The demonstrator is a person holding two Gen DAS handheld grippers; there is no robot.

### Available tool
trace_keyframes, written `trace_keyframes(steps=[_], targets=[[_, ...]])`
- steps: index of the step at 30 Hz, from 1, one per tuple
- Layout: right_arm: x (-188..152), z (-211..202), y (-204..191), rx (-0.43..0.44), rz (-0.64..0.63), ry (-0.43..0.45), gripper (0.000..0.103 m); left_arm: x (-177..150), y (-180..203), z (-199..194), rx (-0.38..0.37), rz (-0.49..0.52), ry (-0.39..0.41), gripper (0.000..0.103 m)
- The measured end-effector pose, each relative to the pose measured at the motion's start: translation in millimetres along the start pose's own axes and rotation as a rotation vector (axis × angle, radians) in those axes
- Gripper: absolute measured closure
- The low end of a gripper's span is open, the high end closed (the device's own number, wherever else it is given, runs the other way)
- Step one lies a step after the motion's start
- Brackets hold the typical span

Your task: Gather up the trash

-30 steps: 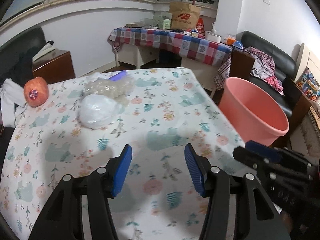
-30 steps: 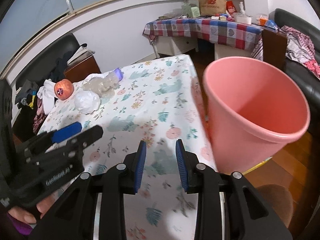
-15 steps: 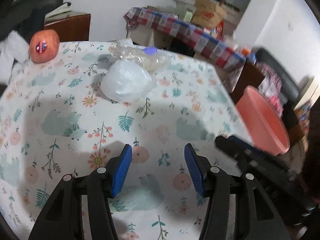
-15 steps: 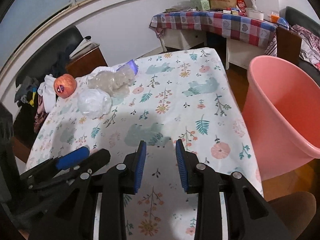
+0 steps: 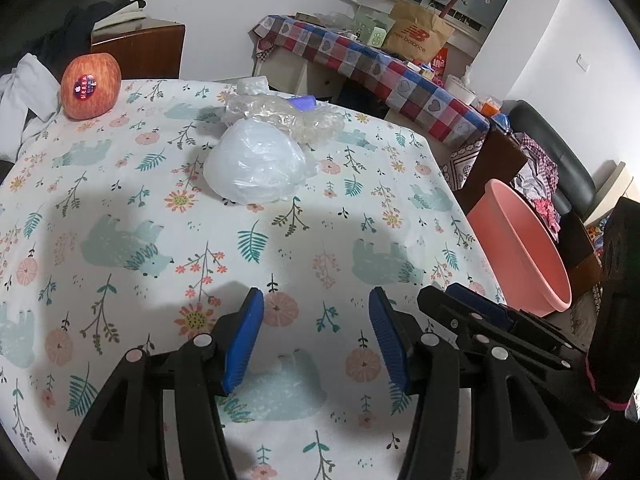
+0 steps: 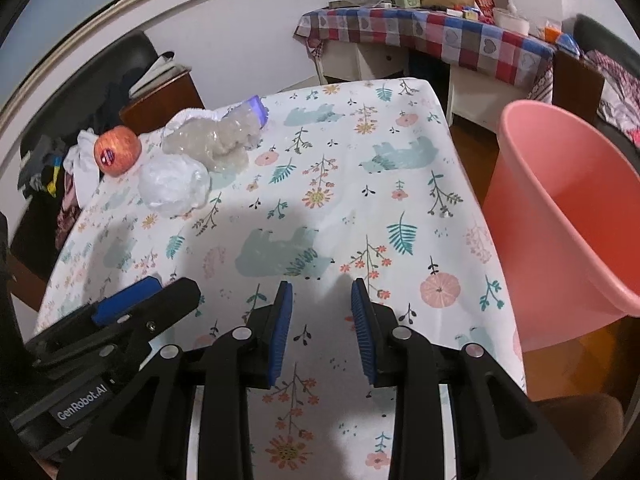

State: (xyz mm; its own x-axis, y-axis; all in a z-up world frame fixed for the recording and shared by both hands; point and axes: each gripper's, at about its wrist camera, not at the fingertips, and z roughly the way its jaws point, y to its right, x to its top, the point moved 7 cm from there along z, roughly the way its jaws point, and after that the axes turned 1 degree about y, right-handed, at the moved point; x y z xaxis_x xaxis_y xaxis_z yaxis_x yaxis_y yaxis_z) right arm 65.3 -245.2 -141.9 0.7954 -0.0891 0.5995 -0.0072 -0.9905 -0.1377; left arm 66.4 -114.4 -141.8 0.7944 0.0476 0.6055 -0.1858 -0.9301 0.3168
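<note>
A crumpled white plastic bag (image 5: 256,170) lies on the floral tablecloth (image 5: 120,248), with a crushed clear plastic bottle with a purple cap (image 5: 280,114) just behind it. Both also show in the right wrist view: the white bag (image 6: 174,184) and the bottle (image 6: 218,140). A pink bucket (image 6: 560,216) stands on the floor beside the table's right edge; it also shows in the left wrist view (image 5: 520,248). My left gripper (image 5: 316,336) is open and empty above the cloth, short of the white bag. My right gripper (image 6: 322,328) is open and empty near the table's front.
A red apple (image 5: 91,84) with a sticker sits at the table's far left corner. A wooden cabinet (image 5: 140,48) and dark chair stand behind. A checked-cloth table (image 5: 380,72) with a paper bag stands at the back, a black sofa (image 5: 552,152) on the right.
My left gripper has moved forward and left over the table, so the white bag and bottle are closer. My right gripper has swung left, away from the pink bucket. Both stay open.
</note>
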Motion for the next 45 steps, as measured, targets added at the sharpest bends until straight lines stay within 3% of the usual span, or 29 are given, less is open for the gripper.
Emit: trace_keyframes(steps=[3,11,24,30,37,41,45], targets=[[-0.1,0.8,-1.8,-0.020,-0.034,-0.001,0.070,0.0,1.7,0.5,0.019,0.012,-0.001,0.050],[0.6,-0.6,3.1,0.054,0.000,0.002,0.065,0.1,4.0,1.4,0.035,0.036,-0.004,0.049],[0.1,-1.4,2.8,0.059,-0.004,0.001,0.064,-0.4,4.0,1.9,0.024,0.044,-0.009,0.048],[1.8,-3.5,9.5,0.115,0.064,0.011,0.063,0.5,-1.5,-4.2,-0.003,0.033,-0.004,0.047],[2.0,-0.2,-1.8,0.078,-0.016,-0.005,0.064,43.1,-35.1,-19.9,0.050,-0.043,0.117,0.046],[2.0,-0.3,-1.2,0.090,-0.010,-0.005,0.063,63.5,-42.3,-7.0,0.071,-0.050,0.127,0.044],[2.0,-0.8,-0.6,0.091,-0.007,-0.005,0.063,78.5,-40.3,3.2,0.039,-0.071,0.146,0.044]])
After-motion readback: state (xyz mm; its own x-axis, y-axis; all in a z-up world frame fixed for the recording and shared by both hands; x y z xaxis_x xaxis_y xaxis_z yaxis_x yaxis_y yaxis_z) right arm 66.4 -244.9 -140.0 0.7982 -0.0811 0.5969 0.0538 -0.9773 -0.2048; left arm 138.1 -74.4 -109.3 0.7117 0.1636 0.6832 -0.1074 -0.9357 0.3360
